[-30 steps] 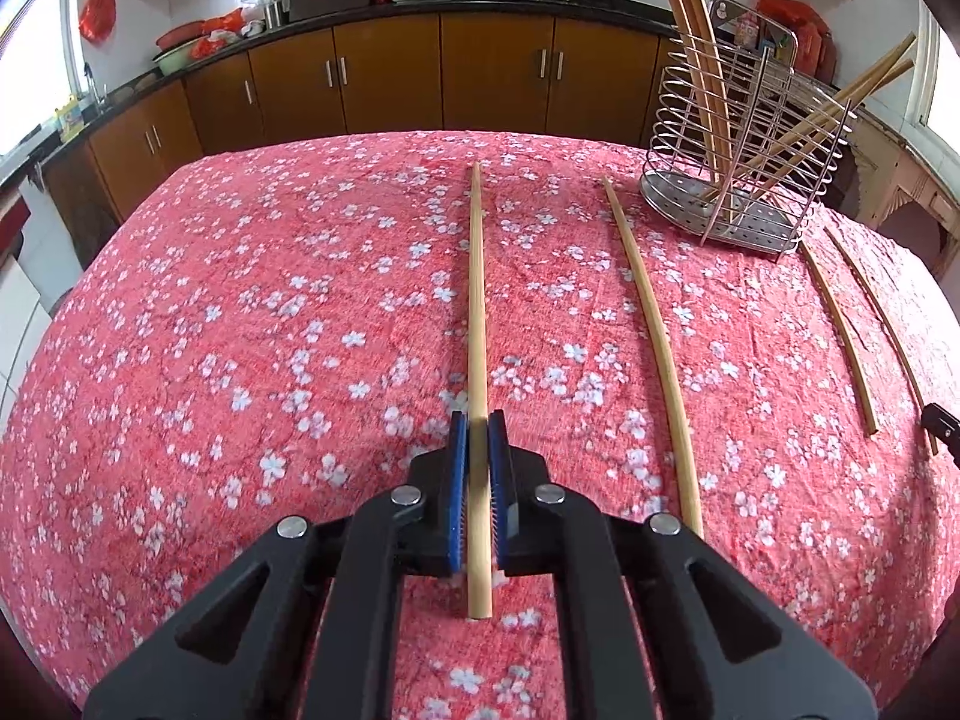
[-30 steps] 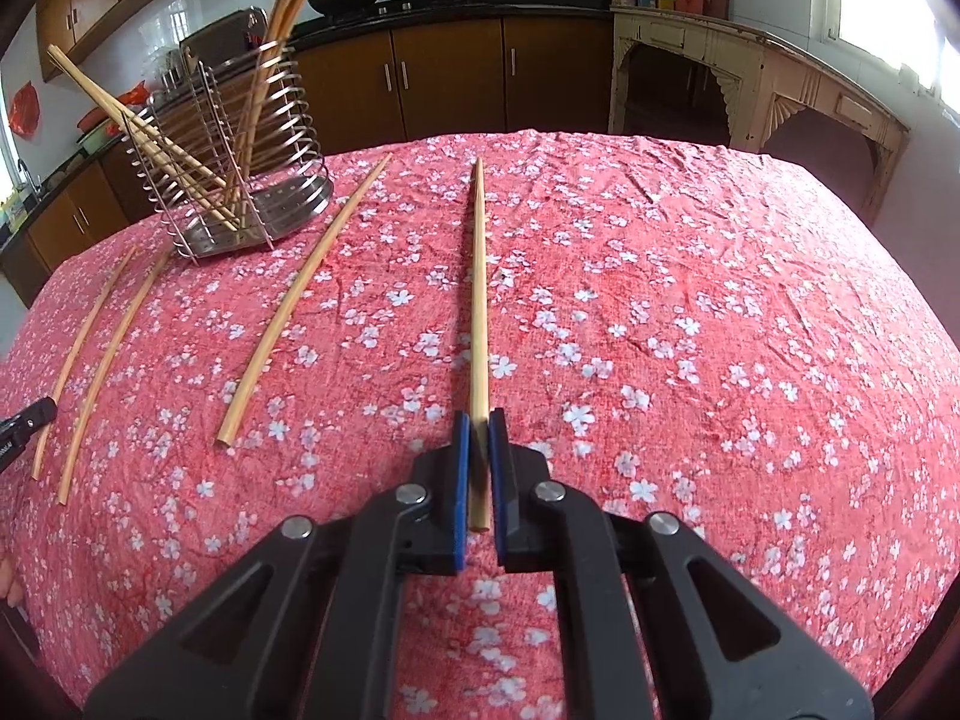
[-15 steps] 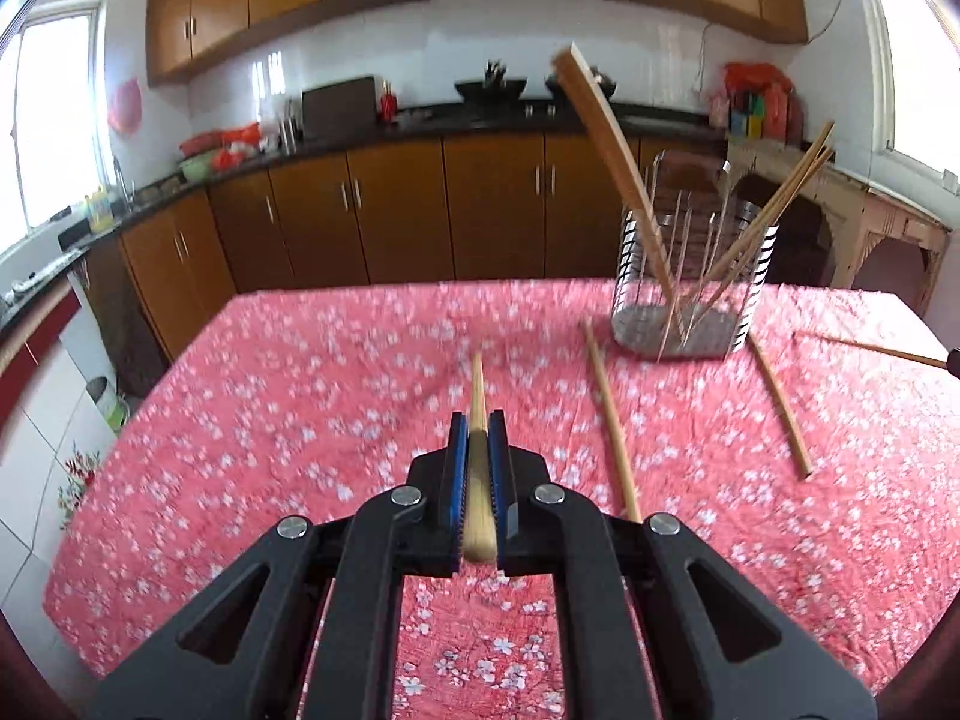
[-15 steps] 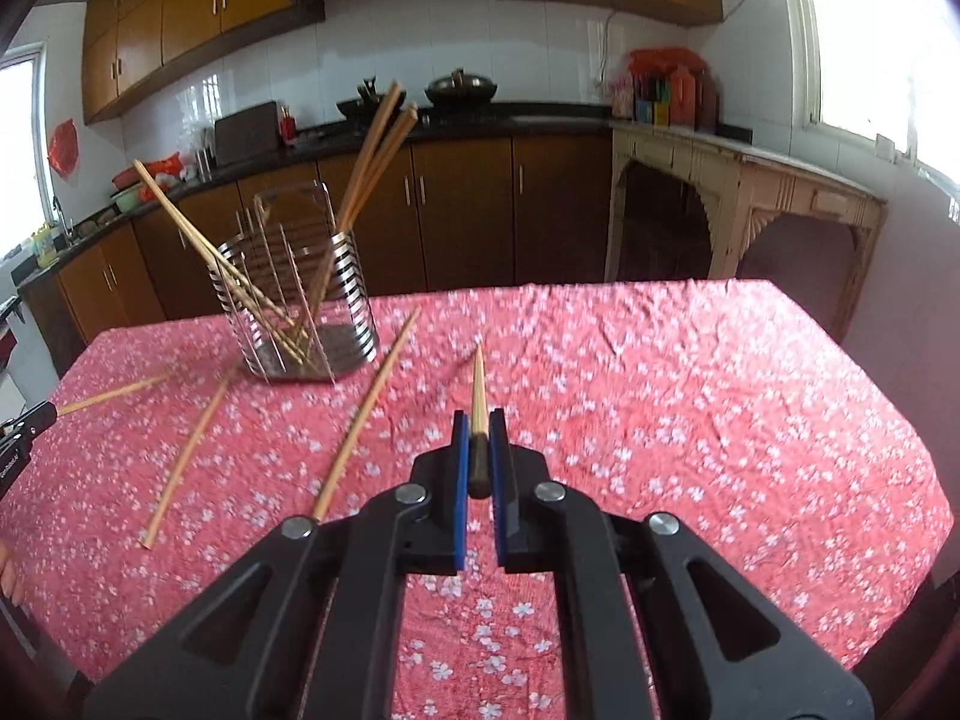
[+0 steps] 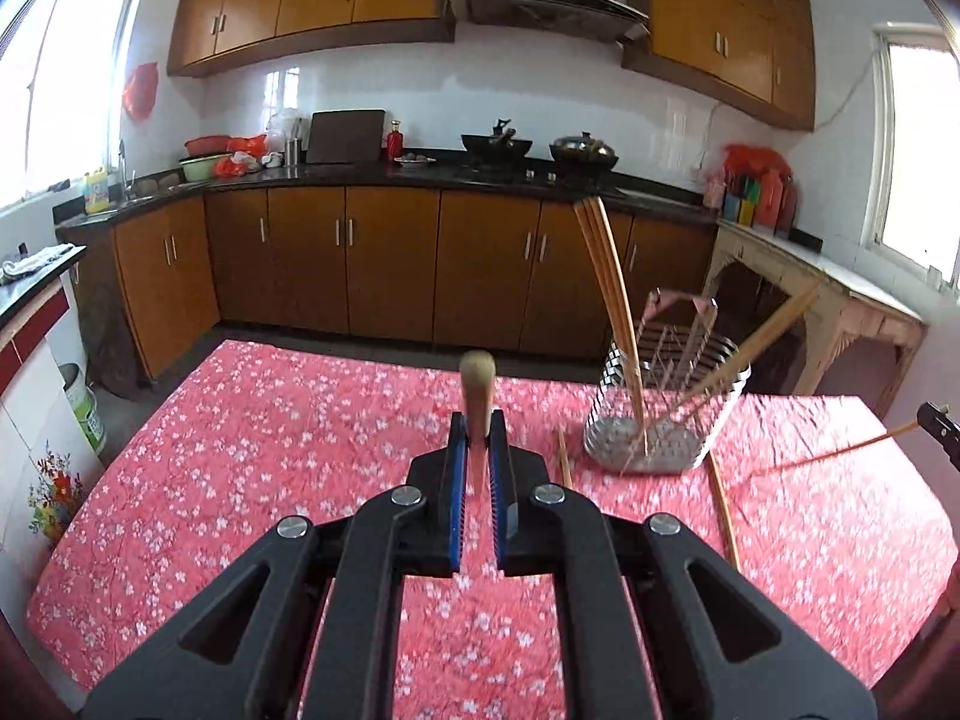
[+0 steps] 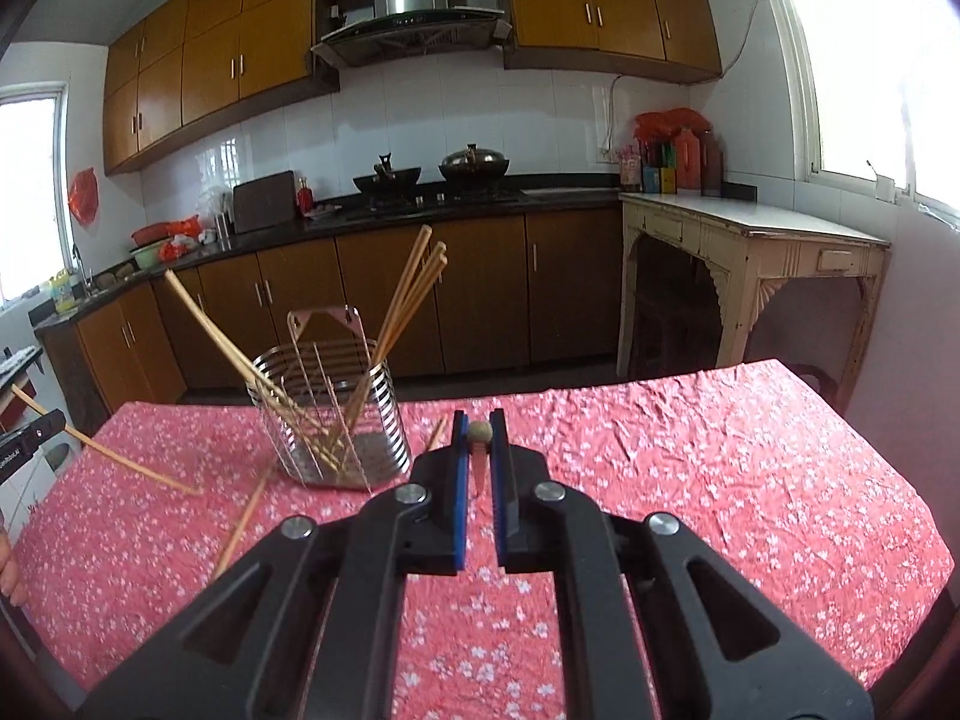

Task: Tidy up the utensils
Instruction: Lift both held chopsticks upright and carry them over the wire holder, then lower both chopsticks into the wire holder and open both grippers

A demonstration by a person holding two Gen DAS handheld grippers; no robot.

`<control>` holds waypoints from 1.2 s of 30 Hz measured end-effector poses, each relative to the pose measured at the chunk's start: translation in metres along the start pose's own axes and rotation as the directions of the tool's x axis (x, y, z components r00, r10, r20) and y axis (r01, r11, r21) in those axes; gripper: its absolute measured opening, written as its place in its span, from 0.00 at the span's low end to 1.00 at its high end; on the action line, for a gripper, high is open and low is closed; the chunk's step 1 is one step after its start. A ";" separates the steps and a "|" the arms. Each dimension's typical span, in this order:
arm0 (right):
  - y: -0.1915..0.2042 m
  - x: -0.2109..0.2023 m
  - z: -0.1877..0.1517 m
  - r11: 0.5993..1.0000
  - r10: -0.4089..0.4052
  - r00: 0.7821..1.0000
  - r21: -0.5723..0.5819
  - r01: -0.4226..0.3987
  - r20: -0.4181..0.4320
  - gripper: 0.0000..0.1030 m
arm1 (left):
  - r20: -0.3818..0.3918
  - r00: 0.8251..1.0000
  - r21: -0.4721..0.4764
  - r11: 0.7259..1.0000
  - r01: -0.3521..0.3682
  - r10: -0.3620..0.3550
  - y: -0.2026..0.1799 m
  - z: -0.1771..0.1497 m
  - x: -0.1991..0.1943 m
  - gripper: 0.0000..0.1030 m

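Observation:
My left gripper is shut on a wooden chopstick that points away from the camera, lifted above the table. My right gripper is shut on another wooden chopstick, seen end-on, also lifted. A wire utensil holder stands on the red floral tablecloth with several chopsticks leaning in it; it also shows in the right wrist view. The right gripper and its chopstick show at the right edge of the left wrist view. The left gripper's chopstick shows at the left of the right wrist view.
Loose chopsticks lie on the cloth beside the holder. Kitchen cabinets and a counter run behind the table. A cream side table stands at the right.
Both grippers have lifted their chopsticks off the table and tilted up, so the sticks now point away and the view shows the kitchen wall.

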State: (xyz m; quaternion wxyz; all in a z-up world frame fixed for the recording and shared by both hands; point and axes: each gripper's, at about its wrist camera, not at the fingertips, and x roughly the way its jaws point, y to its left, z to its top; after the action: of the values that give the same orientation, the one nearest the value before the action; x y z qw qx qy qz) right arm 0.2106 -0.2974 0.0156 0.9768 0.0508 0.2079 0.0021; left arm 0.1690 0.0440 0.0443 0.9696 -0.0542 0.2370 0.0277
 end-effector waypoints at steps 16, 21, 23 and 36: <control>0.015 -0.029 0.110 0.975 0.193 0.972 0.082 -0.205 0.136 0.07 | 0.135 0.985 -0.015 0.994 0.111 -0.108 -0.027 0.077 -0.027 0.07; 0.038 -0.035 0.149 0.971 0.215 0.946 0.055 -0.234 0.241 0.07 | 0.234 0.959 -0.036 0.984 0.175 -0.162 -0.055 0.119 -0.039 0.07; 0.043 -0.027 0.158 0.968 0.223 0.941 0.056 -0.244 0.254 0.07 | 0.269 0.950 -0.046 0.983 0.178 -0.159 -0.066 0.132 -0.035 0.07; 0.054 0.071 0.139 0.962 0.247 0.957 0.080 -0.261 0.149 0.07 | 0.195 0.968 -0.074 0.981 0.177 -0.160 -0.091 0.116 0.048 0.07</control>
State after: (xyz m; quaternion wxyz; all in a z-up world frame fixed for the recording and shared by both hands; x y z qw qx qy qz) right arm 0.3328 -0.2559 0.1187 0.9767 0.1252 0.1319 0.1140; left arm 0.2720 -0.0307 0.1330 0.9830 -0.1154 0.1373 -0.0391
